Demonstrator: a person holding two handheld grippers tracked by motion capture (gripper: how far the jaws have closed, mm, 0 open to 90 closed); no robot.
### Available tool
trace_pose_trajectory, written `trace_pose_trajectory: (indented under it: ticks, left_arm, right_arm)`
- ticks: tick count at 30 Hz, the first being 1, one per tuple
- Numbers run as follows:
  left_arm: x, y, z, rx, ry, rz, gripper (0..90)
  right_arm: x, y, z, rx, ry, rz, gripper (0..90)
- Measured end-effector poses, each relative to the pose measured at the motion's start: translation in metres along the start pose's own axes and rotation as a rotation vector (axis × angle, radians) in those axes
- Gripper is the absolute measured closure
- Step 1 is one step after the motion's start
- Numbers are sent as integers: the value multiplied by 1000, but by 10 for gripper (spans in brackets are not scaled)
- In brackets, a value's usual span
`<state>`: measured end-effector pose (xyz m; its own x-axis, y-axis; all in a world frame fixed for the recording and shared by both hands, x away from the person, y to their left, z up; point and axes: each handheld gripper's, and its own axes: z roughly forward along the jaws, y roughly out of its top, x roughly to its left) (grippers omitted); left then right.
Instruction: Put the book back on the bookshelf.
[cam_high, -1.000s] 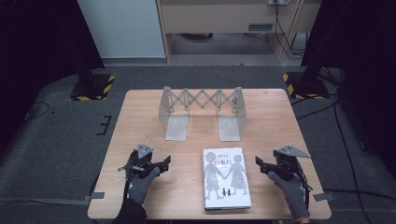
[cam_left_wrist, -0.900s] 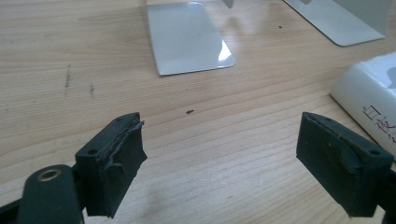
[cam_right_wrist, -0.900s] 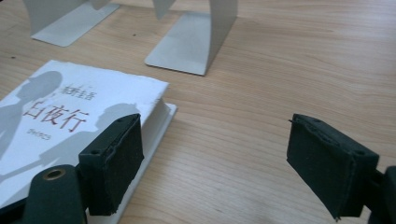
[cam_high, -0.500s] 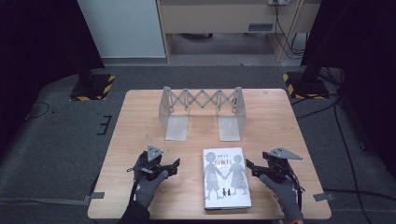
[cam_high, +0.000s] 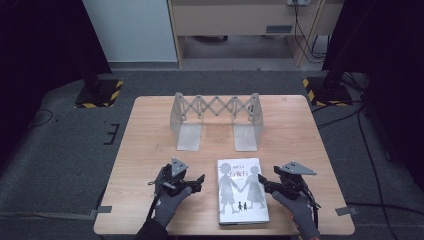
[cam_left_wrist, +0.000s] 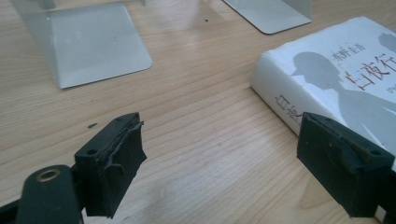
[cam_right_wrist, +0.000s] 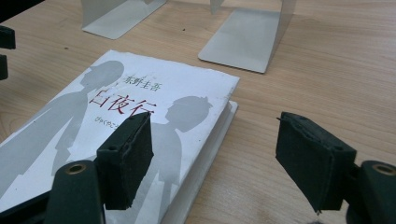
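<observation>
Lying flat at the lower centre of the bench (cam_high: 150, 130), the white book (cam_high: 242, 191) sat between the left gripper (cam_high: 199, 179), jaws apart and empty, and the right gripper (cam_high: 263, 182), whose jaws had just been closing, still parted over the book's edge.

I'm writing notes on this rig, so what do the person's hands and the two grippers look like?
Both hands wear grey knit gloves, with dark sleeves behind them. The left gripper and right gripper are black, each topped by a grey three-cornered plate. Each has two blocky black jaws with worn, frayed pads and a brass-coloured ring near the base. A thin black cable trails from each.
</observation>
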<state>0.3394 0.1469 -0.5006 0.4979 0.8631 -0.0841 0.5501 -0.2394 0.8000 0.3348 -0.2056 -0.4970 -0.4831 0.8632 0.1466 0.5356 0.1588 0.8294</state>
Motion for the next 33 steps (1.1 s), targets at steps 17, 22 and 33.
trace_pose_trajectory:
  ticks: [17, 22, 33]
  left_arm:
    - [-38, 3, 17, 14, -71, 64, 118]
    - [-44, 3, 22, 25, -84, 76, 113]
    - [-54, 3, 31, 20, -112, 122, 67]
  right_arm:
    - [7, -10, 14, 43, 67, 13, 341]
    - [9, -11, 17, 49, 86, 22, 330]
    - [8, -12, 23, 51, 118, 49, 273]
